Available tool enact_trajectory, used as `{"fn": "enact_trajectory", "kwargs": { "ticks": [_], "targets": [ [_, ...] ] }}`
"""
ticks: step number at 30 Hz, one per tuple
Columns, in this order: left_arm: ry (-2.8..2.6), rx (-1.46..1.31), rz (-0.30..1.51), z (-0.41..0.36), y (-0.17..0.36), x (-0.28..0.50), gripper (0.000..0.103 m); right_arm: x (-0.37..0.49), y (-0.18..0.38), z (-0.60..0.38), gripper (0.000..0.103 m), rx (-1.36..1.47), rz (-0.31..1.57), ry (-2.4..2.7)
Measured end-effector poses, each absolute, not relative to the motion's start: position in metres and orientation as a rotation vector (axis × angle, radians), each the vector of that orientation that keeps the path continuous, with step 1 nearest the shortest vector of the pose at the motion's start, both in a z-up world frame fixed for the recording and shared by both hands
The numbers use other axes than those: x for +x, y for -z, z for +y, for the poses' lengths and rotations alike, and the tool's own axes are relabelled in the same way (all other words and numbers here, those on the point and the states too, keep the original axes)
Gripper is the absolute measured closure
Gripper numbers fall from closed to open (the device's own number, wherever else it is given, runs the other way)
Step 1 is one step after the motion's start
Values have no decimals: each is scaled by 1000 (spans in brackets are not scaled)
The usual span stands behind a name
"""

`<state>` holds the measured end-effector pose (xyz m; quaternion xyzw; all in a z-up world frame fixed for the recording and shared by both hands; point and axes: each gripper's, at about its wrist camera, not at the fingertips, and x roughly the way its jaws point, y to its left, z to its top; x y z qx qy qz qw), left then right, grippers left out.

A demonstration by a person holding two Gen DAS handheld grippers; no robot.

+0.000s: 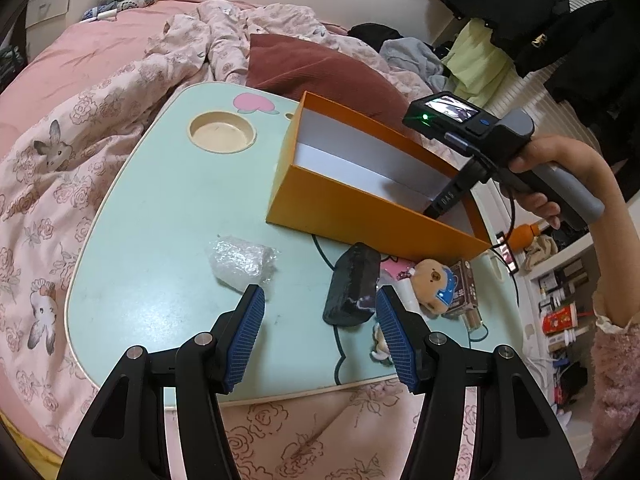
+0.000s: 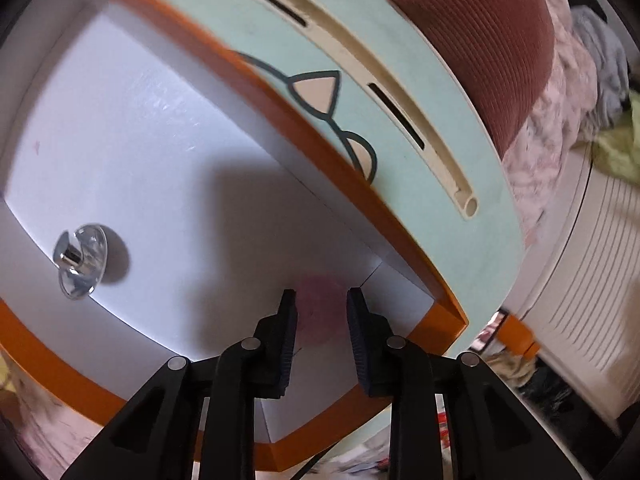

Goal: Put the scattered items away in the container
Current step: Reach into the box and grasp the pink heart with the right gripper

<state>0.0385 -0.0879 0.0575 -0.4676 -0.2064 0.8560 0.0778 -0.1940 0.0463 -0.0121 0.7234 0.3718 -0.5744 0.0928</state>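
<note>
Inside the orange box, a blurred pink item, judged soft and light, is pinched by the nearly closed right claw. The left claw hangs half open and empty over the surface.

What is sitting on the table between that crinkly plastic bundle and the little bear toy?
In the left wrist view, a dark rectangular block stands between the bubble-wrap bundle and the bear plush, on the mint table.

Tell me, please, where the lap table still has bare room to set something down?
The lap table is bare between the round cup recess, bubble wrap and orange box. It is crowded below the box, around the dark block and bear plush.
</note>
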Motion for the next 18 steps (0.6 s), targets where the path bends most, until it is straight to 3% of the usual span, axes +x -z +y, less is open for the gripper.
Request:
{"fn": "enact_trajectory", "kwargs": {
  "ticks": [7,18],
  "targets": [
    [-2558,-1403,-614,-87,-58,38,44,-207,-14,64,83,2095,623,1786],
    [-2565,-1387,-578,-82,-69,33,44,-199,-66,114,83,1867,139,1898]
  ]
}}
